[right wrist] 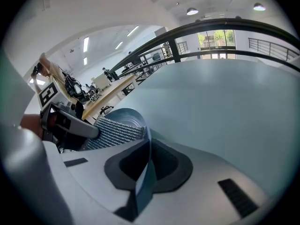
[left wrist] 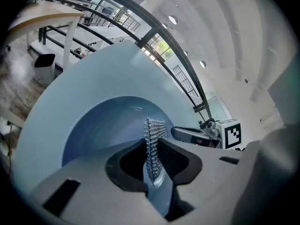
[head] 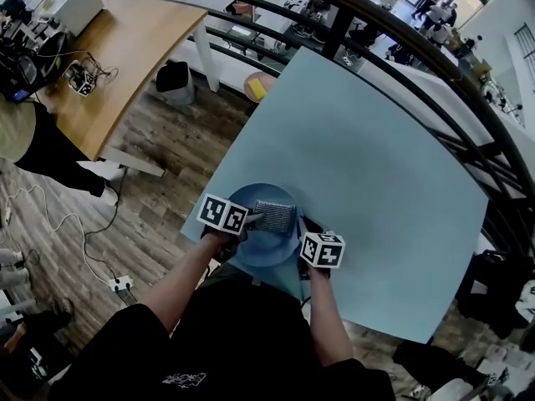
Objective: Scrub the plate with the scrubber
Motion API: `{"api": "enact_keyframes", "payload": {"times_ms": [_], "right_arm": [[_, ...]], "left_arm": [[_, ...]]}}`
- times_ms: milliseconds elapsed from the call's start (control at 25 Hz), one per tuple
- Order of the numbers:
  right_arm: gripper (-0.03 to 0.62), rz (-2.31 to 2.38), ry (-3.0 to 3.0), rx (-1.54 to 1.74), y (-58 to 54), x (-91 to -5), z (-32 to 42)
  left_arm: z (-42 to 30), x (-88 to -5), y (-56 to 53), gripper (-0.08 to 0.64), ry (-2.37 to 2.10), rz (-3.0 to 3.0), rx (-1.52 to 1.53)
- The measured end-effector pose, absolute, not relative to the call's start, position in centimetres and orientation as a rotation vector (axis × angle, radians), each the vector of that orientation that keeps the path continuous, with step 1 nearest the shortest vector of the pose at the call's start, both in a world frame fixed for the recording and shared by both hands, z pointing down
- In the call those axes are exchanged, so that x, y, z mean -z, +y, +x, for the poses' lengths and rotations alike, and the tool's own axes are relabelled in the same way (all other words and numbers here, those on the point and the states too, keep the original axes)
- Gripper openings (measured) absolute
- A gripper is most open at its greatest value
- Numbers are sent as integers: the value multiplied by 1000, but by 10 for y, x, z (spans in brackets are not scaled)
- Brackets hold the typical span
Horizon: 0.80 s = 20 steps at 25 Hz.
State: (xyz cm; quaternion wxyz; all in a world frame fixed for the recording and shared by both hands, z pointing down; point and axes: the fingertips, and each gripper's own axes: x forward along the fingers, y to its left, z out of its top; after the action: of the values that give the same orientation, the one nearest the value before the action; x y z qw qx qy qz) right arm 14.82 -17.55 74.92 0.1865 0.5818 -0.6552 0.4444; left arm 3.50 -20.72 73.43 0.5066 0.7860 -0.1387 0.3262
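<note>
Plate (head: 261, 256) is lying on the bench (head: 368, 165), right hand-held gripper (right wrist: 146, 161) pinching its near rim, left hand-held gripper (left wrist: 152, 161) clamping the metal-mesh scrubber (left wrist: 154, 135) above its middle. Judging: holding rim steady, pressing mesh flat.

floor (head: 188, 144): wood planks | desk (head: 125, 40): wooden (cables (head: 90, 69) on top) | railing (head: 393, 23): black | ceiling lights (right wrist: 192, 11): lit

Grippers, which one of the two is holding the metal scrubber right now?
The left gripper: the silver mesh scrubber stands clamped between its jaws. The right gripper instead pinches the blue plate by its rim.
</note>
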Motion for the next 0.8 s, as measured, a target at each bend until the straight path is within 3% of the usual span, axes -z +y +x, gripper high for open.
{"api": "enact_keyframes", "payload": {"times_ms": [800], "right_arm": [[18,1590,-1707,-1152,-185,-749,151]], "left_arm": [[-16,-739,-249,91,-562,1902,-904]]}}
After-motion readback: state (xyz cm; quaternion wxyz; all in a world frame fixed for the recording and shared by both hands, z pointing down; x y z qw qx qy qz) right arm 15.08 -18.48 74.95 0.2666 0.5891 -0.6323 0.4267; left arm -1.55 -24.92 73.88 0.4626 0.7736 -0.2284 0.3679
